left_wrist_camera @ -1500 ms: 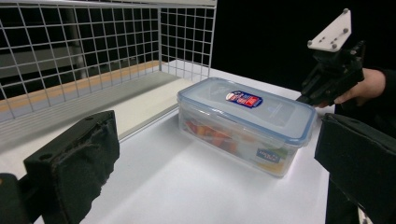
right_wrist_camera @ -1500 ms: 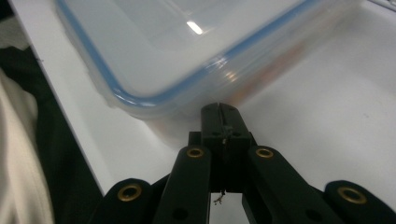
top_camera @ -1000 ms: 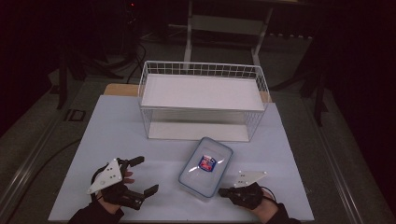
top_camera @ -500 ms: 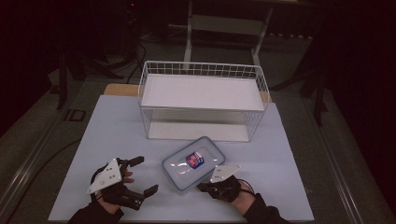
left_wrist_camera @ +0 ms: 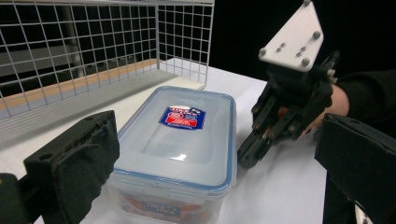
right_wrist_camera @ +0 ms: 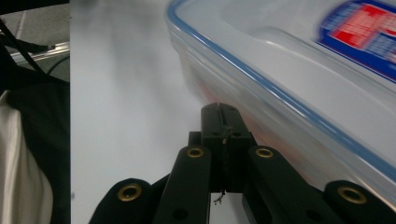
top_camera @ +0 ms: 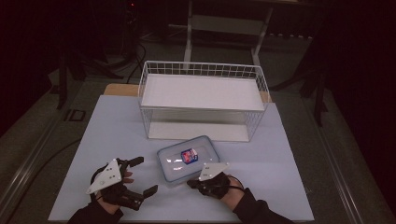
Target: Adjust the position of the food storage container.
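White surface [top_camera: 116,121] was lit against a dark room. At its near edge the left hand-held gripper [top_camera: 140,176] was held with jaws spread wide, empty. The right hand-held gripper [top_camera: 191,183] was pressed closed, its tips just beside a clear, blue-rimmed lidded container [top_camera: 187,157]. Behind the container a white wire basket [top_camera: 202,100] was set.

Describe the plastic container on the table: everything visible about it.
The plastic container is a clear rectangular box with rounded corners, shut by a clear blue-rimmed lid bearing a red-and-blue label. Orange-red contents show through its wall. It lies flat, skewed, before the wire basket. The shut right tongs press at its side.
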`<state>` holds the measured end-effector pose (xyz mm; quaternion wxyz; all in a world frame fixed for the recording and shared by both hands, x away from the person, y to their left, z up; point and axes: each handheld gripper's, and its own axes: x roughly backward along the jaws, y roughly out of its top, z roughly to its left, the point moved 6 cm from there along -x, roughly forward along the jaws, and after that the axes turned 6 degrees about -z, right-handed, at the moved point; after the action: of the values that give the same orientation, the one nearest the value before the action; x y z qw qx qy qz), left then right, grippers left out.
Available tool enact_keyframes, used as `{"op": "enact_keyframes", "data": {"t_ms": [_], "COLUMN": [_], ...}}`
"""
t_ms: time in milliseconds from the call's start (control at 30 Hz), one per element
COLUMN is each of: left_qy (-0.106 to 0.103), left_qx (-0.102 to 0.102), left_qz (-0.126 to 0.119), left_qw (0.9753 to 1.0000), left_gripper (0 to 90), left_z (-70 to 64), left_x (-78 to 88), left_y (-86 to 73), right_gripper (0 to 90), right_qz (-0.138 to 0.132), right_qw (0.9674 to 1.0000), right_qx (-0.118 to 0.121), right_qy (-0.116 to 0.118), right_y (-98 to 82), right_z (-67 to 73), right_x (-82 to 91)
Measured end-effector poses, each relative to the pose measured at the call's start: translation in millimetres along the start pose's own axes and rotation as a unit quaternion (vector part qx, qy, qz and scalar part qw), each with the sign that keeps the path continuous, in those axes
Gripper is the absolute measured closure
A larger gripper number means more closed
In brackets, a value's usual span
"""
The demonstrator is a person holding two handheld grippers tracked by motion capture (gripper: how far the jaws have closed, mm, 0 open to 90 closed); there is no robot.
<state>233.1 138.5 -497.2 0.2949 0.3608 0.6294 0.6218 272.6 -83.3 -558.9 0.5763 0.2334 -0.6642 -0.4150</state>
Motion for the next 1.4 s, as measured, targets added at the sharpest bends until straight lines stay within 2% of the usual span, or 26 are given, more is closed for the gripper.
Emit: {"op": "enact_keyframes", "data": {"t_ms": [200,300,367,400,433,467,533,667,767,867,1033,1100,1400], "left_qy": [0.0,0.001,0.001,0.001,0.001,0.002,0.002,0.002,0.006,0.007,0.008,0.007,0.006], "left_qx": [0.001,0.001,0.003,0.003,0.003,0.004,0.004,0.005,0.005,0.007,0.008,0.008,0.008], "left_qz": [-0.003,-0.002,-0.002,-0.002,-0.002,-0.002,-0.002,-0.001,0.003,0.0,0.001,0.002,0.003], "left_qw": [1.0,1.0,1.0,1.0,1.0,1.0,1.0,1.0,1.0,1.0,0.9999,0.9999,0.9999], "left_gripper": [0.0,0.0,0.0,0.0,0.0,0.0,0.0,0.0,0.0,0.0,0.0,0.0,0.0], "left_z": [-0.4,-0.3,0.2,0.2,0.5,0.7,0.8,1.7,3.0,3.7,4.1,3.3,3.8], "left_x": [-0.1,-0.7,-1.0,-1.0,-0.9,-0.9,-0.8,-1.0,-0.4,0.8,0.2,-0.3,-0.8], "left_y": [0.8,0.7,0.6,0.6,0.6,0.5,0.3,-0.2,-0.9,-0.6,-0.5,-0.4,-0.5], "right_gripper": [90.0,90.0,90.0,90.0,90.0,90.0,90.0,90.0,90.0,90.0,90.0,90.0,90.0], "right_qz": [0.004,0.013,0.01,0.01,0.007,0.005,0.004,0.007,0.005,0.005,0.002,-0.003,-0.001], "right_qw": [0.9986,0.9957,0.9926,0.9926,0.9914,0.9882,0.9869,0.987,0.9892,0.9913,0.9917,0.9926,0.9962], "right_qx": [-0.02,-0.04,-0.056,-0.056,-0.062,-0.069,-0.07,-0.068,-0.064,-0.054,-0.055,-0.059,-0.047], "right_qy": [-0.048,-0.083,-0.108,-0.108,-0.115,-0.136,-0.146,-0.145,-0.132,-0.12,-0.116,-0.106,-0.074], "right_y": [-25.3,-42.1,-49.6,-49.6,-51.3,-53.4,-52.3,-48.7,-47.0,-45.6,-45.3,-45.8,-40.8], "right_z": [-26.0,-44.6,-59.8,-59.8,-65.9,-82.5,-93.9,-108.5,-110.7,-105.3,-98.1,-90.9,-69.8], "right_x": [41.0,60.4,69.6,69.6,72.1,74.8,71.8,56.1,44.0,37.8,42.6,45.3,36.5]}}
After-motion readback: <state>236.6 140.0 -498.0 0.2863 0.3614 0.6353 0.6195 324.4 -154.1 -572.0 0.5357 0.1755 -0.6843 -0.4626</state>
